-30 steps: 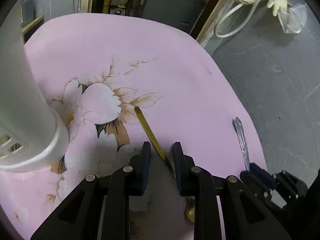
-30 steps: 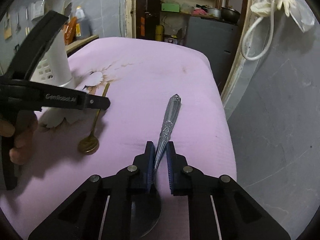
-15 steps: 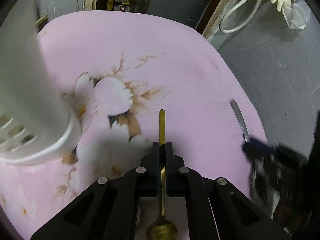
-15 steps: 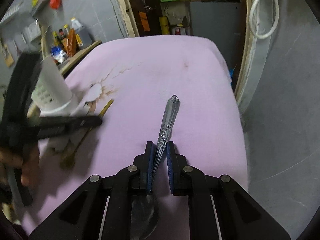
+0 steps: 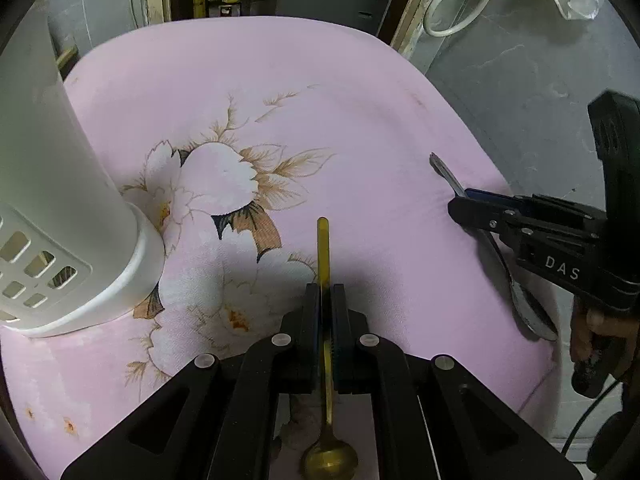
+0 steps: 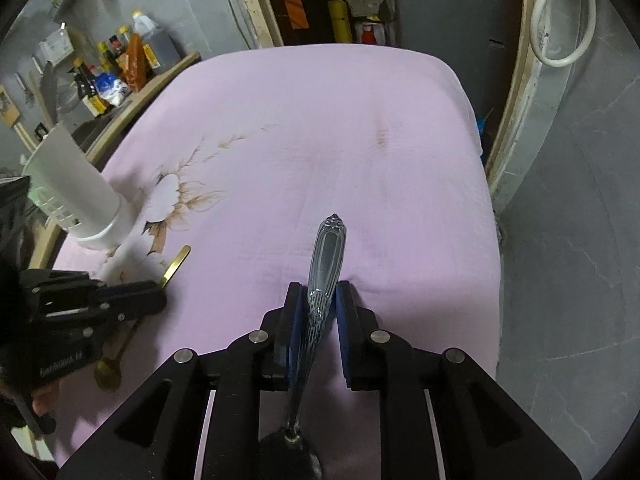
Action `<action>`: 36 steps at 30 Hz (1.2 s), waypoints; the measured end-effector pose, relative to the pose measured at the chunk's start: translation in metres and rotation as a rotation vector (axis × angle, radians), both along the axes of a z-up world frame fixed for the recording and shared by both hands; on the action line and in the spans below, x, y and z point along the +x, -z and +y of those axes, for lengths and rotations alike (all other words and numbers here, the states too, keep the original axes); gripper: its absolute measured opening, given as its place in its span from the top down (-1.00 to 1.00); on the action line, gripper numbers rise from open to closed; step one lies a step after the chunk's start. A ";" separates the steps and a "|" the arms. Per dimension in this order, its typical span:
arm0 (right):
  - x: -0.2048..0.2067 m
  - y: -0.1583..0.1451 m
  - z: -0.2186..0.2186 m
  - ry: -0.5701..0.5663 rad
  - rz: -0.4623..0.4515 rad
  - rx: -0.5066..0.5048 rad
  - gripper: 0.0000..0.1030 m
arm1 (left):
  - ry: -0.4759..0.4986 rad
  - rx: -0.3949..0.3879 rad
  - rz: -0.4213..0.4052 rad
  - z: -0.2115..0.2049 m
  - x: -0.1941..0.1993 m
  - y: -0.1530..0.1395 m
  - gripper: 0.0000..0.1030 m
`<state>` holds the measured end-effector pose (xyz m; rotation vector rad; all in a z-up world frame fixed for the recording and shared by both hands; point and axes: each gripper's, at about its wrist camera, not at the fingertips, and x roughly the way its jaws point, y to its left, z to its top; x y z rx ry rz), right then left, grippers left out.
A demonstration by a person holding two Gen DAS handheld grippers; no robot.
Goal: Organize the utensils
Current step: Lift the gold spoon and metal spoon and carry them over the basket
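A gold spoon (image 5: 323, 248) lies along my left gripper (image 5: 326, 292), which is shut on its thin handle; the bowl (image 5: 330, 460) shows below the fingers. In the right wrist view this gripper (image 6: 156, 296) and the gold spoon (image 6: 176, 264) sit low at the left. My right gripper (image 6: 319, 292) holds a silver spoon (image 6: 328, 248) by its ornate handle. Its jaws are opening slightly, with the pads still against the handle near the tips. From the left wrist view, the right gripper (image 5: 460, 204) and the silver spoon (image 5: 532, 312) are at the right. A white slotted utensil holder (image 5: 60, 200) stands at the left.
A pink flowered cloth (image 5: 320, 100) covers the table, whose right edge drops to a grey floor (image 6: 580, 260). A shelf of bottles (image 6: 116, 64) lies behind the holder (image 6: 72, 184). A white hose (image 5: 452, 12) hangs on the far wall. A person's hand (image 5: 600, 320) grips the right tool.
My left gripper has shut on the gold spoon's handle and lined up with it. My right gripper has moved across the cloth with the silver spoon, whose handle now shows its flat face.
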<state>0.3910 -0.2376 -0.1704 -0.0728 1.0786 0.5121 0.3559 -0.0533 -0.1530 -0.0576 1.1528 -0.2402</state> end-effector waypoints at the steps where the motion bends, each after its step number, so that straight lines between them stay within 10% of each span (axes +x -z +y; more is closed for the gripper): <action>1: -0.001 -0.001 0.003 0.001 -0.003 -0.022 0.75 | -0.009 0.005 -0.009 0.000 -0.002 0.000 0.95; 15: -0.081 -0.027 -0.024 0.066 -0.256 0.247 0.81 | -0.192 -0.053 -0.388 0.021 -0.091 -0.029 0.95; 36: -0.116 -0.059 0.006 0.061 -0.444 0.316 0.81 | -0.261 -0.076 -0.594 0.048 -0.144 -0.076 0.95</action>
